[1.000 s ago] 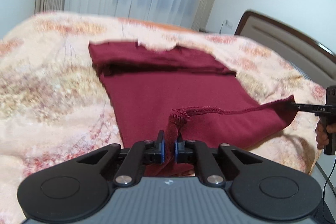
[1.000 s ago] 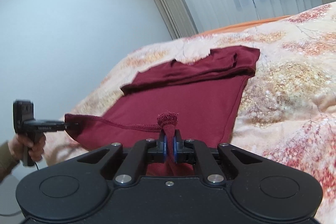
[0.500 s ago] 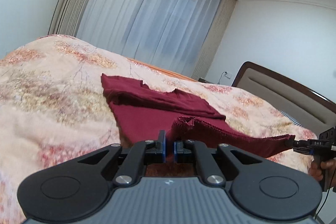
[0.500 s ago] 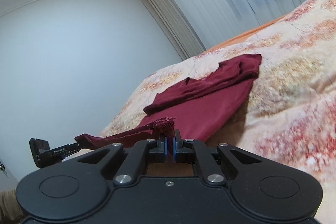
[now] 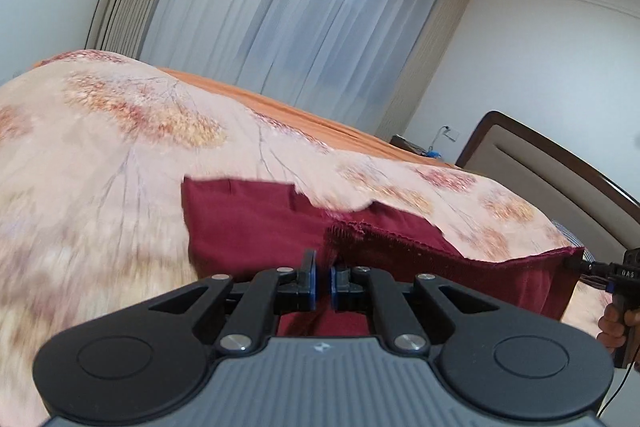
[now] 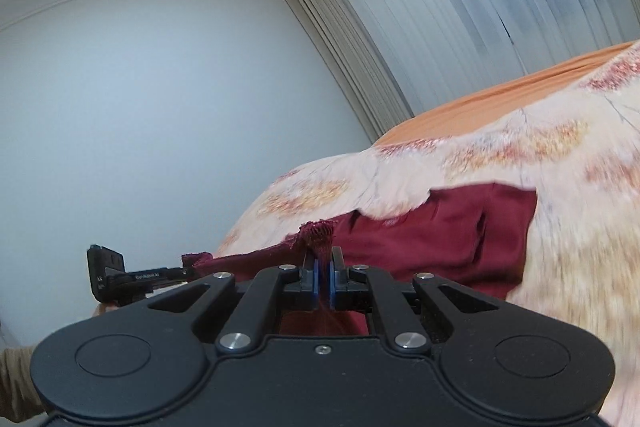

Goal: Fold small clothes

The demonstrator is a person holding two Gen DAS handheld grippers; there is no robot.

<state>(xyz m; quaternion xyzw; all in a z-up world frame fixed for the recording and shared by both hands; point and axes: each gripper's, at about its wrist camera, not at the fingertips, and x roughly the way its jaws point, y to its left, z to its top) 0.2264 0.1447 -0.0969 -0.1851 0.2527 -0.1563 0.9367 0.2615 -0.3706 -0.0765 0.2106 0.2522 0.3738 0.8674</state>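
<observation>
Both grippers are clenched on the maroon garment's (image 5: pixel 256 223) hem. Left gripper (image 5: pixel 322 281) and right gripper (image 6: pixel 322 277) hold it raised above the floral bedspread (image 5: pixel 92 163).

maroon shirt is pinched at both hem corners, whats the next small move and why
Probably carry the hem forward and lower it toward the far neckline edge. Both the left gripper and the right gripper are shut on the maroon shirt, whose hem is lifted and stretched between them, while the rest lies flat on the floral bedspread.
</observation>
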